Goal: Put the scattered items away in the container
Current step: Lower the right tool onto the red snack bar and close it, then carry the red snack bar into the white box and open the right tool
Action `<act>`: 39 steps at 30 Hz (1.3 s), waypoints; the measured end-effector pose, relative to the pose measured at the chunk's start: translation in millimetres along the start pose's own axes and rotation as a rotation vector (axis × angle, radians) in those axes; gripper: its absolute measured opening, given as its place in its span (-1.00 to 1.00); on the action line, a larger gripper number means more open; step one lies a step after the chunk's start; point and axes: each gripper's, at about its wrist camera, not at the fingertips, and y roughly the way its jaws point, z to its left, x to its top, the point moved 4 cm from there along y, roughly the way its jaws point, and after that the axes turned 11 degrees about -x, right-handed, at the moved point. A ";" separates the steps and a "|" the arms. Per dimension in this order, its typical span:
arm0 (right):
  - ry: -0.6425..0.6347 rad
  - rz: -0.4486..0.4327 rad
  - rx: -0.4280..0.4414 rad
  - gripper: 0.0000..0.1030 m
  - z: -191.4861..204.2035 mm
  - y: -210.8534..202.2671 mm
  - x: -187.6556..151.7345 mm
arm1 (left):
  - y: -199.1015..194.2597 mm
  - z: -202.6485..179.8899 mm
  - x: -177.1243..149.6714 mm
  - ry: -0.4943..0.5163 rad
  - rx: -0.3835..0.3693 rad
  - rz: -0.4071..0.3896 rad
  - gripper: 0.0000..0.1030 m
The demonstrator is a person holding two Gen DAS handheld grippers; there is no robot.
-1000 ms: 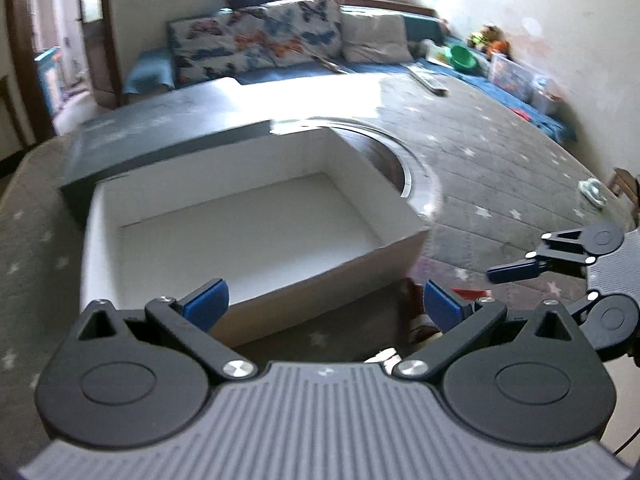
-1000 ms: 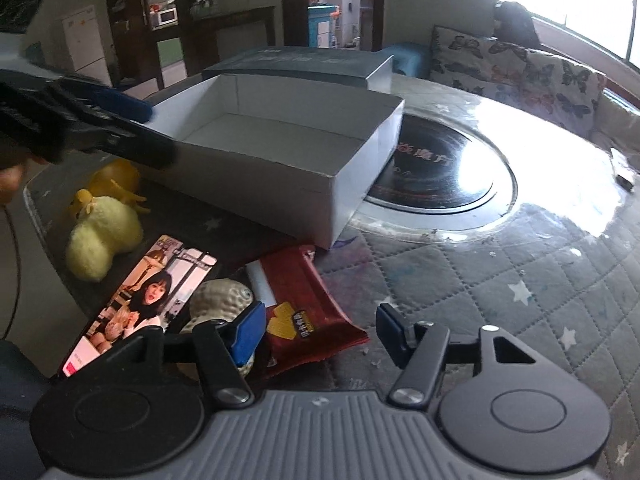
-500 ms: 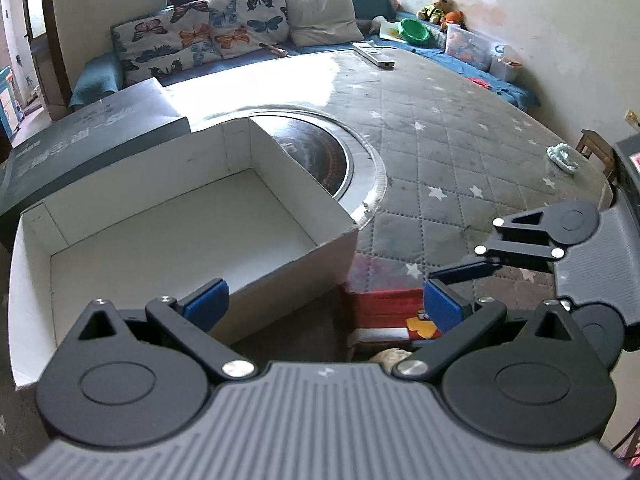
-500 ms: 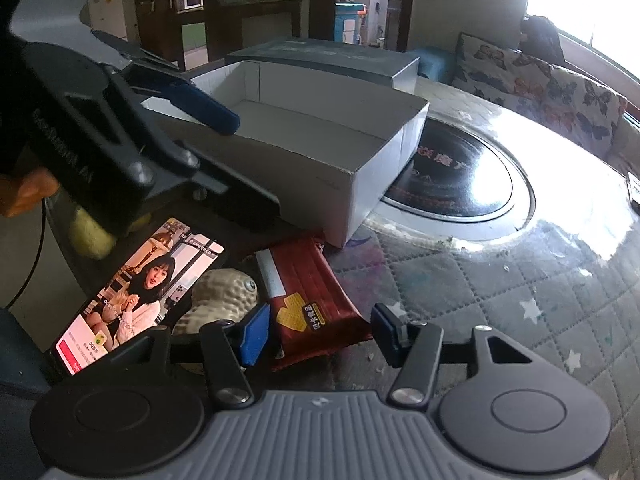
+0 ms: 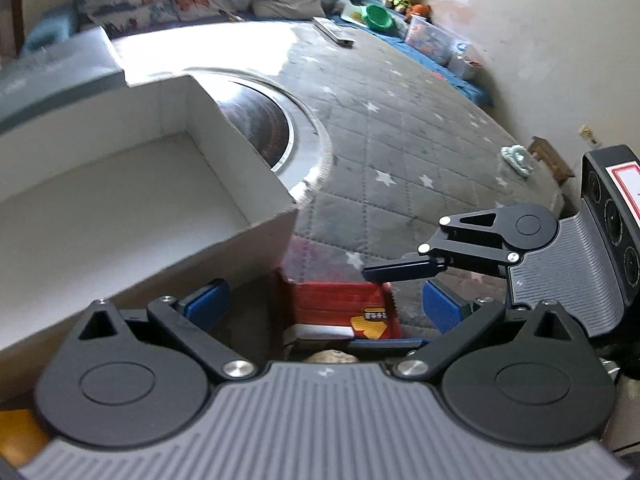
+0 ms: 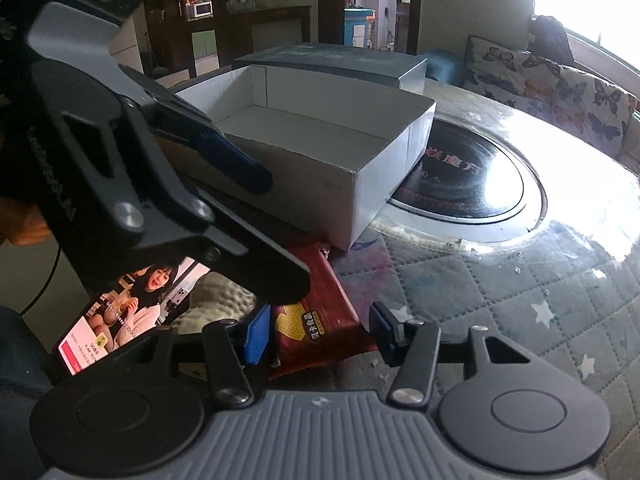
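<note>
A red snack packet [image 6: 316, 316] lies flat on the quilted table just in front of the open white box [image 6: 304, 168]. My right gripper [image 6: 318, 332] straddles the packet's near end. Its jaws are closing, with the blue pads close beside the packet's edges and no clear press. My left gripper [image 5: 324, 308] hovers open above the same packet [image 5: 340, 304], and in the right wrist view it fills the left side [image 6: 282, 234]. A beige peanut-shaped toy [image 6: 216, 296] lies left of the packet, partly hidden. The white box [image 5: 120, 200] is empty.
A phone [image 6: 120, 320] with a lit screen lies at the table's near left edge. A dark lid [image 6: 332, 64] sits behind the box. A round glass hob [image 6: 460, 184] is set into the table, right of the box. A remote [image 5: 334, 32] lies far back.
My left gripper has swung right and down from over the box to above the red packet, now hiding the yellow plush. The right gripper's jaws have narrowed around the packet.
</note>
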 end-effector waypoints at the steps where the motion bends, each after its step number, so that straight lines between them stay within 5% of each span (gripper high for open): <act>1: 0.003 0.000 0.000 0.02 -0.7 -1.0 -0.8 | 2.8 1.0 0.1 -0.008 -0.015 0.005 0.98; 9: 0.034 -0.002 -0.004 0.02 -7.8 -7.5 -8.9 | 25.1 2.0 -2.8 -0.048 -0.122 0.058 0.82; 23: 0.034 0.000 -0.018 -0.17 -2.2 -6.0 -7.5 | 32.2 3.1 -7.6 -0.031 -0.115 0.057 0.31; 39: -0.076 -0.178 -0.075 -0.20 14.7 -54.6 56.8 | -64.3 -7.5 31.4 0.028 -0.065 -0.175 0.30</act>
